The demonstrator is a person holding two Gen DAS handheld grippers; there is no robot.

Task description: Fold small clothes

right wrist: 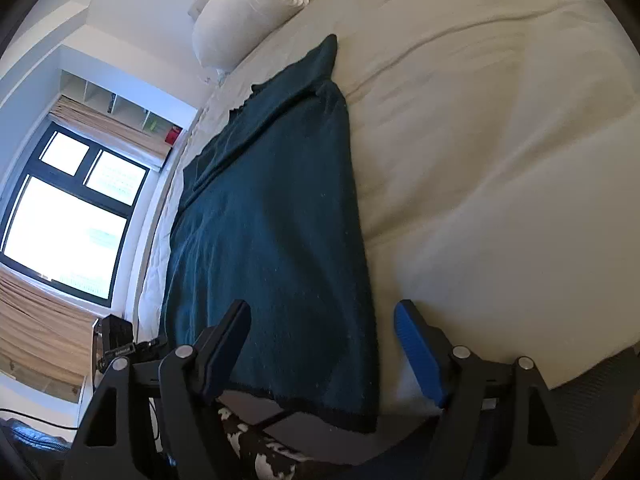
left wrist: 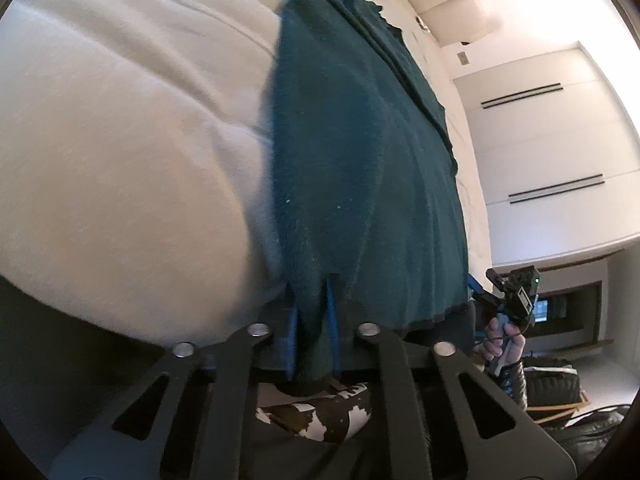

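Note:
A dark teal knitted garment (left wrist: pixel 360 160) lies flat and lengthwise on the cream bed (left wrist: pixel 120 140), its dark hem at the near edge. My left gripper (left wrist: pixel 312 292) is shut on a pinch of the fabric near the hem's left corner, and cloth bulges between the blue pads (left wrist: pixel 332 304). In the right wrist view the garment (right wrist: pixel 272 240) runs away from me. My right gripper (right wrist: pixel 322 308) stands open over its near right corner. The garment's right edge passes between the fingers, and the blue pad (right wrist: pixel 416 344) rests on bare bedding, clear of the cloth.
A white pillow (right wrist: pixel 240 12) lies at the bed's far end. The window (right wrist: pixel 68 220) and shelves are on the left, and white wardrobe doors (left wrist: pixel 540 140) on the other side. Black-and-white patterned cloth (left wrist: pixel 320 416) shows below the bed edge. A hand (left wrist: pixel 500 340) holds the right gripper.

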